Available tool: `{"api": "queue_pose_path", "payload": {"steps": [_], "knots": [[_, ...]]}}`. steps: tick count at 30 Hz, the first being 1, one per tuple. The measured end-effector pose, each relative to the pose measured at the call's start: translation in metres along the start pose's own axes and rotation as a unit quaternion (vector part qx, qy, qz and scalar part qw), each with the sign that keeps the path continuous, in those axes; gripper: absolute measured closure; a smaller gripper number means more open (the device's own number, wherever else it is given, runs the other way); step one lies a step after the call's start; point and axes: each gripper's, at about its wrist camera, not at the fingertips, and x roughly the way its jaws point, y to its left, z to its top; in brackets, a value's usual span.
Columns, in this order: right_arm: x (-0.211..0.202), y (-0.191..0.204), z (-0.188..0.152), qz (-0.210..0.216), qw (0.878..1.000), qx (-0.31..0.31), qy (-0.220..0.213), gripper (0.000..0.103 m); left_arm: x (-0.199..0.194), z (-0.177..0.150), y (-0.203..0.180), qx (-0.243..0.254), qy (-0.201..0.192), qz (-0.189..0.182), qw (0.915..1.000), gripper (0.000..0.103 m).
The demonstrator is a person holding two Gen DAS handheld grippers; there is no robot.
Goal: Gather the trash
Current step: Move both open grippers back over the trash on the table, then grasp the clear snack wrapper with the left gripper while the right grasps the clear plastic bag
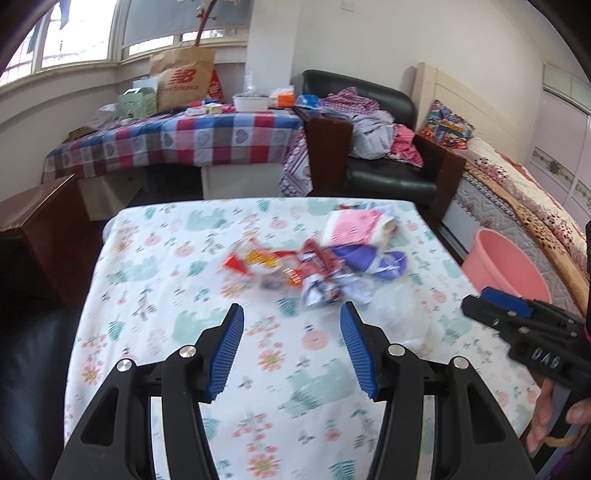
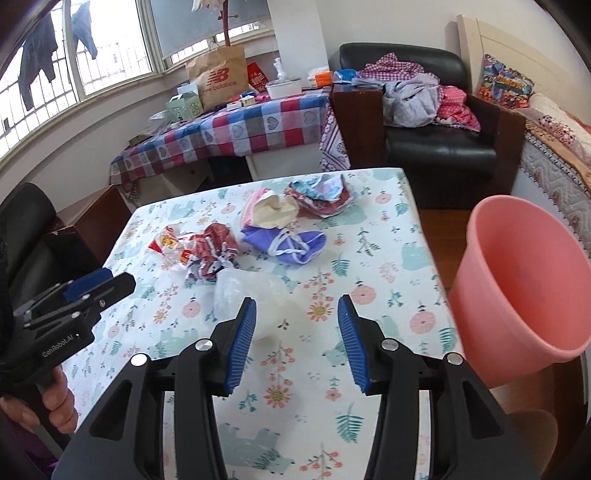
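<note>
1. Daylight enters through a curved bay window [image 2: 74, 74] at upper left; dark garments hang outside it.
2. White walls [image 1: 351, 33] fill the upper centre.
3. A side table with a checked cloth [image 1: 177, 142] stands below the window, cluttered, with a brown paper bag [image 1: 183, 79] on it.
4. A black armchair [image 2: 439, 147], upper right, holds piled clothes.
5. A bed [image 1: 517, 184] runs along the right edge.
6. Brown wooden floor [image 2: 430, 221] shows at mid right.

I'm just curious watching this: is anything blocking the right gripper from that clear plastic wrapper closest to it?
Nothing visible. The right gripper is open above the tablecloth, and the clear plastic wrapper lies just beyond its left finger, with only bare cloth between. The other wrappers lie farther back.
</note>
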Motion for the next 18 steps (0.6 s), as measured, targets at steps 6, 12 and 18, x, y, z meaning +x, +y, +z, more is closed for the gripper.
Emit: {"api": "queue_pose_path", "payload": {"steps": [6, 12, 18], "knots": [[0.011, 0.009, 0.001, 0.028, 0.999, 0.0, 0.015, 0.056, 0.007, -0.006, 0.03, -0.032, 0.016, 0.021, 0.9991, 0.049], [0.016, 0.014, -0.002, 0.04, 0.999, -0.005, 0.019, 0.056, 0.017, 0.002, 0.043, -0.051, 0.024, 0.022, 0.9982, 0.049], [0.02, 0.014, 0.0, 0.042, 0.999, -0.008, 0.022, 0.056, 0.027, 0.01, 0.04, -0.053, 0.029, 0.019, 0.998, 0.049]]}}
